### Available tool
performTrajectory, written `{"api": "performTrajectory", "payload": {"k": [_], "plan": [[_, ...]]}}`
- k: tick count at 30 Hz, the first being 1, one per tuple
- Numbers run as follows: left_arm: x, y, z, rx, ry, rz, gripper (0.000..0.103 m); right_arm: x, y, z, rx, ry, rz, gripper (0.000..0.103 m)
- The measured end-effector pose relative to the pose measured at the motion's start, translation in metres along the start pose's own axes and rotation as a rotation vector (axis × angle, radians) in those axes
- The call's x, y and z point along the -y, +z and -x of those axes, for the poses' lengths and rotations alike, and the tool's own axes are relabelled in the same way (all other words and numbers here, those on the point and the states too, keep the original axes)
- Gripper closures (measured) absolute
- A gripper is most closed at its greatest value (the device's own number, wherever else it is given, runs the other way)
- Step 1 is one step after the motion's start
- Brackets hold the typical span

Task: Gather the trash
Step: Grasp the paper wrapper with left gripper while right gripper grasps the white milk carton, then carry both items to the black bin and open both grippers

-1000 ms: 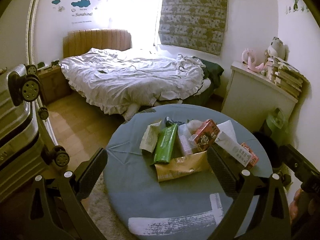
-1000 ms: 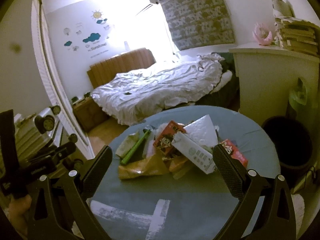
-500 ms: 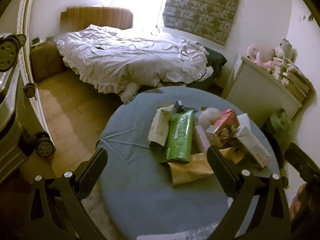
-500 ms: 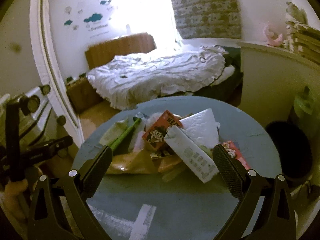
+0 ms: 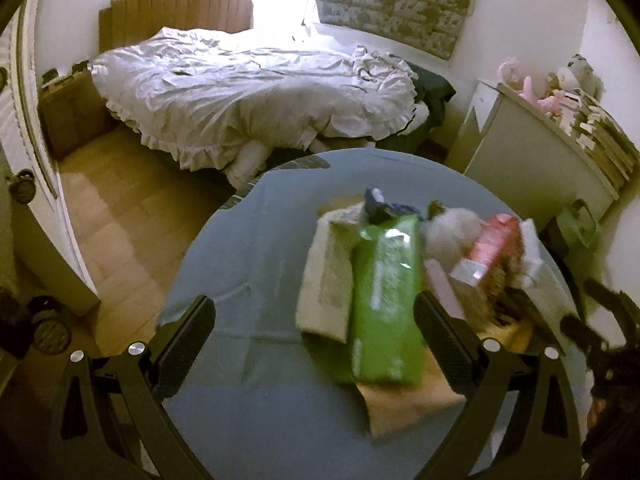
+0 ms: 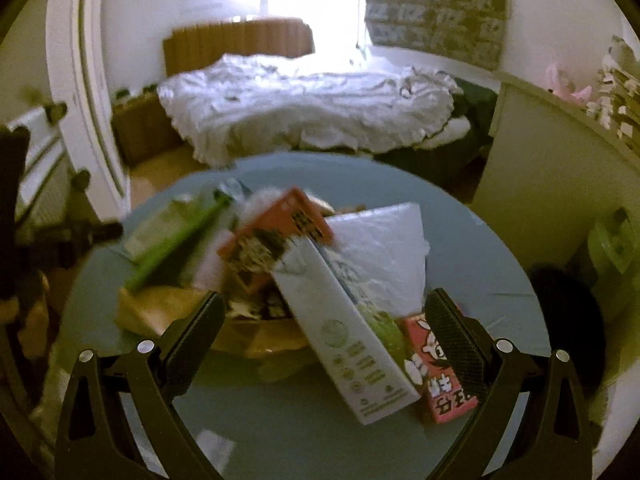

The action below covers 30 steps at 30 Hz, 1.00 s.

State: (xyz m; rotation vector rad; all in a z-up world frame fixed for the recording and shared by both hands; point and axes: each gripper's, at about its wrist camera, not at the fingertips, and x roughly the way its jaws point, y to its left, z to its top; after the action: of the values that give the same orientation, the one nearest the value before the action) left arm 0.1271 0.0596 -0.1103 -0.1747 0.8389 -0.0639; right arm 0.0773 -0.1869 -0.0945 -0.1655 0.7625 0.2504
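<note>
1. Behind, a bed (image 5: 248,92) with a rumpled white cover fills the far side of the room, and a pale cabinet (image 5: 532,160) stands right of the round blue-grey surface (image 5: 256,264).
2. Beside that surface, low on the right, sits a dark bin (image 6: 568,320); its contents cannot be made out.
3. Centrally on the surface lies the trash pile: a long white carton (image 6: 348,340) angling from far-left to near-right, and a green packet (image 5: 386,300) with its long axis running near to far.
4. Against the carton's right side lies a small red box (image 6: 444,376).
5. Both the left gripper (image 5: 316,324) and right gripper (image 6: 324,328) hang over the pile, fingers spread wide, gripping nothing.
</note>
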Motion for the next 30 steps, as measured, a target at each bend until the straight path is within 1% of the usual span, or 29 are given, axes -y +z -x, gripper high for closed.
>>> {"api": "performTrajectory", "payload": {"k": [1,2,3,4,5,7,8,9,10,11,13,14,16,19,21,22,23,24,26,27,29,30], "plan": [[-0.002,0.004,-0.008,-0.009,0.0,-0.002,0.006,0.001,-0.003,-0.003,-0.034,-0.007,0.009,0.01],[-0.005,0.007,-0.017,-0.019,-0.003,-0.004,0.006,0.001,-0.003,-0.01,-0.049,-0.023,0.023,0.012],[-0.006,0.009,-0.022,-0.027,-0.005,0.0,0.007,0.002,-0.004,-0.017,-0.066,-0.035,0.036,0.019],[-0.008,0.011,-0.032,-0.051,-0.02,0.002,0.012,0.002,-0.004,-0.023,-0.082,-0.042,0.044,0.023],[-0.008,0.013,-0.039,-0.07,-0.029,0.0,0.021,0.003,-0.005,-0.029,-0.1,-0.048,0.049,0.028],[-0.006,0.014,-0.052,-0.1,-0.027,-0.013,0.028,0.005,-0.007,-0.036,-0.118,-0.052,0.051,0.039],[-0.003,0.015,-0.054,-0.091,-0.012,-0.028,0.029,0.006,-0.008,-0.04,-0.124,-0.048,0.052,0.04],[-0.002,0.015,-0.056,-0.087,-0.01,-0.039,0.032,0.007,-0.009,-0.041,-0.128,-0.044,0.052,0.046],[0.0,0.016,-0.058,-0.088,-0.011,-0.047,0.037,0.008,-0.01,-0.042,-0.126,-0.04,0.049,0.046],[0.001,0.017,-0.059,-0.095,-0.021,-0.044,0.053,0.009,-0.011,-0.04,-0.124,-0.033,0.044,0.047],[-0.004,0.019,-0.062,-0.12,-0.058,-0.01,0.065,0.011,-0.012,-0.034,-0.129,0.021,0.011,0.055],[-0.006,0.019,-0.059,-0.112,-0.069,0.008,0.074,0.013,-0.012,-0.032,-0.12,0.046,-0.009,0.056],[-0.006,0.021,-0.051,-0.089,-0.057,0.014,0.081,0.022,-0.01,-0.022,-0.086,0.109,-0.068,0.056],[-0.004,0.028,-0.029,-0.034,-0.07,0.036,0.081,0.036,-0.008,-0.007,-0.054,0.219,-0.166,0.057],[0.004,0.034,-0.014,-0.001,-0.079,0.023,0.081,0.052,-0.006,0.006,-0.014,0.3,-0.25,0.057],[0.013,0.039,-0.001,0.024,-0.096,0.011,0.081,0.059,-0.005,0.012,0.003,0.331,-0.286,0.057],[0.02,0.043,0.005,0.038,-0.109,0.003,0.081,0.072,-0.004,0.02,0.04,0.369,-0.332,0.057],[0.032,0.047,0.015,0.058,-0.133,-0.012,0.081,0.084,-0.003,0.026,0.079,0.387,-0.363,0.057],[0.054,0.054,0.025,0.076,-0.173,-0.043,0.081,0.106,-0.004,0.04,0.136,0.399,-0.421,0.057],[0.074,0.058,0.03,0.082,-0.213,-0.067,0.081,0.127,-0.004,0.051,0.182,0.388,-0.465,0.057],[0.104,0.062,0.032,0.082,-0.272,-0.1,0.081,0.154,-0.008,0.064,0.236,0.349,-0.513,0.057],[0.121,0.063,0.032,0.076,-0.306,-0.118,0.081,0.176,-0.011,0.072,0.26,0.308,-0.55,0.057]]}}
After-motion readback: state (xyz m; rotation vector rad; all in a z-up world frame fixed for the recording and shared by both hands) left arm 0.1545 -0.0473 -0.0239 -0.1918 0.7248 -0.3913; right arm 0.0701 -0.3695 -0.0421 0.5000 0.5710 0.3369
